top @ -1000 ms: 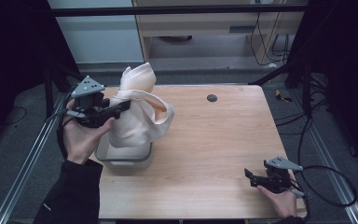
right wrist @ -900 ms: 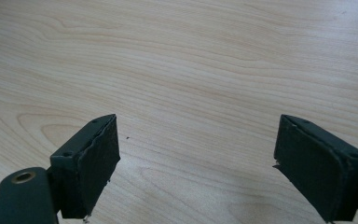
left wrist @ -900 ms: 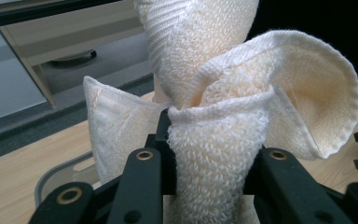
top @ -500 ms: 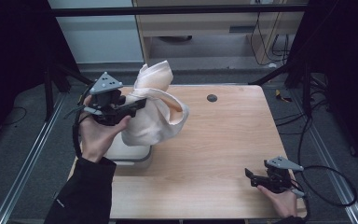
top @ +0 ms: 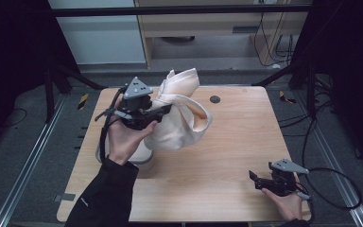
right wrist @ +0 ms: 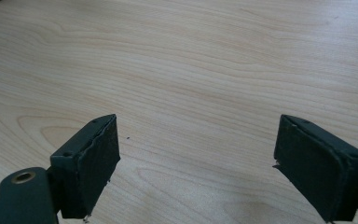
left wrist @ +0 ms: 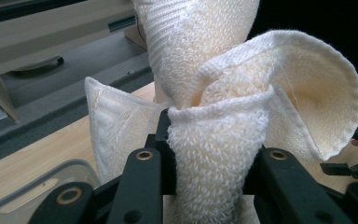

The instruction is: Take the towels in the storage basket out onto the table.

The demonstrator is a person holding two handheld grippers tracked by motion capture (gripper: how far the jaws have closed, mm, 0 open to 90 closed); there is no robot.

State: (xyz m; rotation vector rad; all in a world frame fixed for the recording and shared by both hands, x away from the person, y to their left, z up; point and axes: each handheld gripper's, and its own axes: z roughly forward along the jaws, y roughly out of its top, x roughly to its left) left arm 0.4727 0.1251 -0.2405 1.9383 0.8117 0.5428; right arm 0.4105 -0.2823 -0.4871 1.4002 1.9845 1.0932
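Cream terry towel (top: 179, 118) pinched in left gripper (top: 163, 109) fingers, mid-carry over worktop (top: 227, 161); right gripper (top: 254, 178) fingers wide; next, lay it flat.

wooden table (top: 227, 156) on grey floor (top: 38, 156), cabinet (top: 203, 28) behind.

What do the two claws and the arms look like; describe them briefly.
Both the left claw and right claw are black, each topped by a grey three-cornered plate and trailing a black cable. The right claw's jaws end in flat black rectangular pads. The left forearm wears a black sleeve.
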